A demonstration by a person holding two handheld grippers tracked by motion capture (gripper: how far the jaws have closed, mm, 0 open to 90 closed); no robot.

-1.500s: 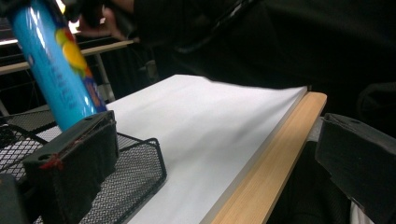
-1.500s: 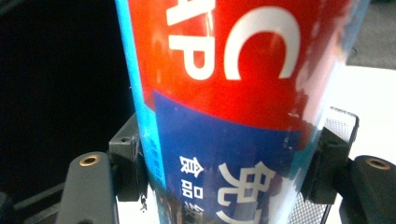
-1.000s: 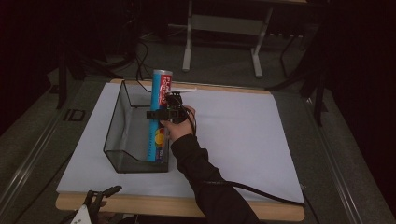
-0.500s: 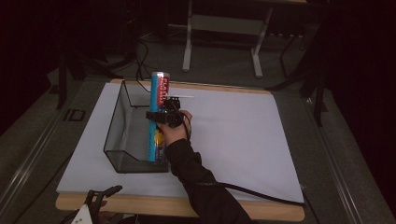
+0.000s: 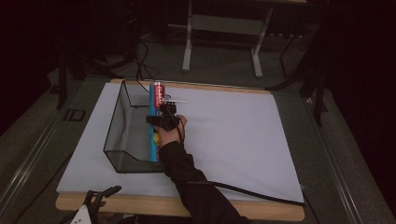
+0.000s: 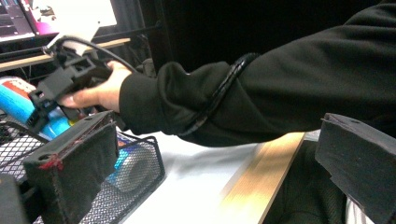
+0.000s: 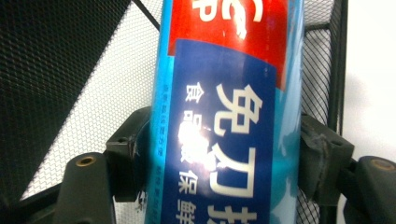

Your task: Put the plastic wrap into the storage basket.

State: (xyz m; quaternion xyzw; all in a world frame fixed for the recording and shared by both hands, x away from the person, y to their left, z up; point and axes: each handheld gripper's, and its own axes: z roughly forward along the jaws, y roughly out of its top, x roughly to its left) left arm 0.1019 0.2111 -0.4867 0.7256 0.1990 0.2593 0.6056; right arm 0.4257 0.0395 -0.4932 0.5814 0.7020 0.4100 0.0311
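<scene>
My right gripper [image 5: 164,120] has its jaws around a blue-and-red tube [image 7: 224,116], one pad on each flank of the tube in the right gripper view; the jaws have just been opening slightly, and I cannot tell whether the pads still press on it. The tube lies lengthwise inside the black wire-mesh basket [image 5: 122,140], along its right wall, its red end toward the far rim. The basket stands on a white sheet [image 5: 243,135] covering the wooden table [image 5: 187,207]. My left gripper [image 5: 95,201] sits at the near table edge, jaws wide apart and holding nothing.
</scene>
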